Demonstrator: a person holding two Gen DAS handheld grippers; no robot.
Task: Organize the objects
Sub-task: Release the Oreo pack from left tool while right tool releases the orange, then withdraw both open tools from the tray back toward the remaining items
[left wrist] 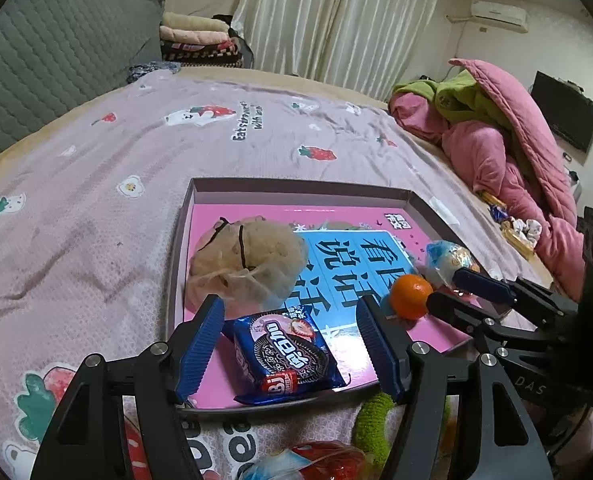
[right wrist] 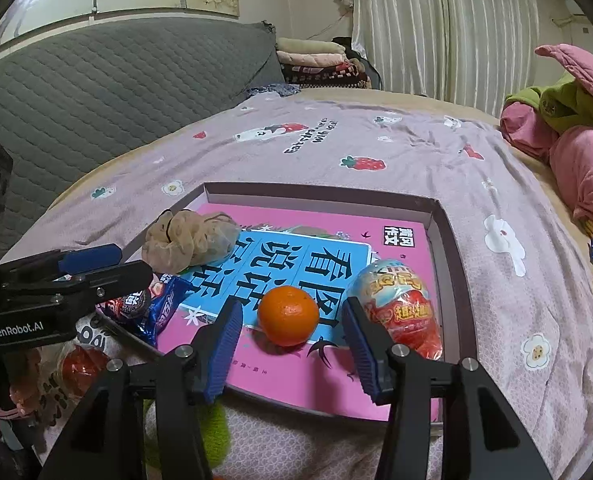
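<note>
Pink and shallow, the box lid point(right wrist: 436, 236) at the centre of both views already holds four things: a beige scrunchie point(right wrist: 188, 240) at its upper left, a cookie packet point(left wrist: 284, 356) between the spread, empty left tongs point(left wrist: 292, 348), an orange point(right wrist: 288, 315) framed by the equally released right tongs point(right wrist: 292, 344), and a wrapped toy egg point(right wrist: 400, 308) just beside it. More seems left to gather: at the bottom of the left wrist view a red-and-blue packet point(left wrist: 320, 464) and a green fuzzy thing point(left wrist: 370, 424) lie on the bed sheet point(left wrist: 96, 184) outside the lid, partly hidden under the tongs. A pink quilt point(left wrist: 496, 152) is heaped at the right edge, well apart, and nothing is seen blocking the lid.
</note>
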